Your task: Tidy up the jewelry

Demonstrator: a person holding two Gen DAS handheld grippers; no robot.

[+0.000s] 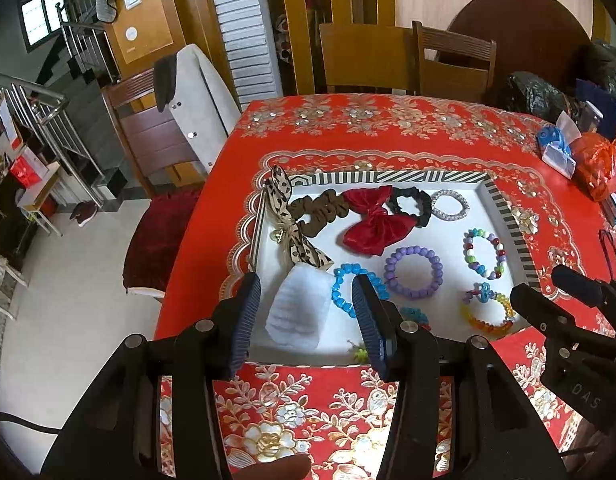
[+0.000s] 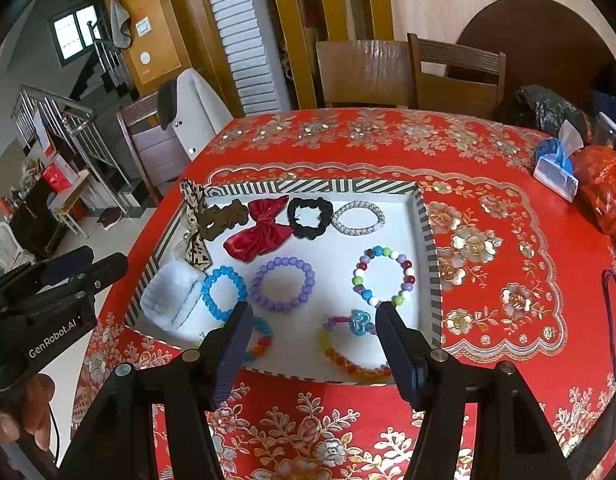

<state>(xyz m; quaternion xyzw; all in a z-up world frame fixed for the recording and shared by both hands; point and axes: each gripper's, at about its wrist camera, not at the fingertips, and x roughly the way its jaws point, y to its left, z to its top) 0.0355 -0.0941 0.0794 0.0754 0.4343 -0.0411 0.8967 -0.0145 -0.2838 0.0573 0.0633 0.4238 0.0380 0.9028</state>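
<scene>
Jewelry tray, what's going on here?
A person holds a hand-held gripper in each hand over the striped tray on the red tablecloth. Both are open and empty: the left hand-held gripper hovers near the white pouch and blue bracelet, the right hand-held gripper above the orange-yellow bracelet. Bracelets, scrunchies and a red bow lie spread out in the tray; nothing is grasped.

Red floral tablecloth (image 1: 348,420) covers the table. Two wooden chairs (image 2: 456,76) at the far edge. Far right on the cloth: orange plastic bag (image 2: 602,188), blue-and-white packet (image 2: 556,166) beside it, black bag (image 1: 536,94) behind. Left: steel-railed staircase (image 1: 48,108), grey coat (image 1: 200,96) draped on a chair.
</scene>
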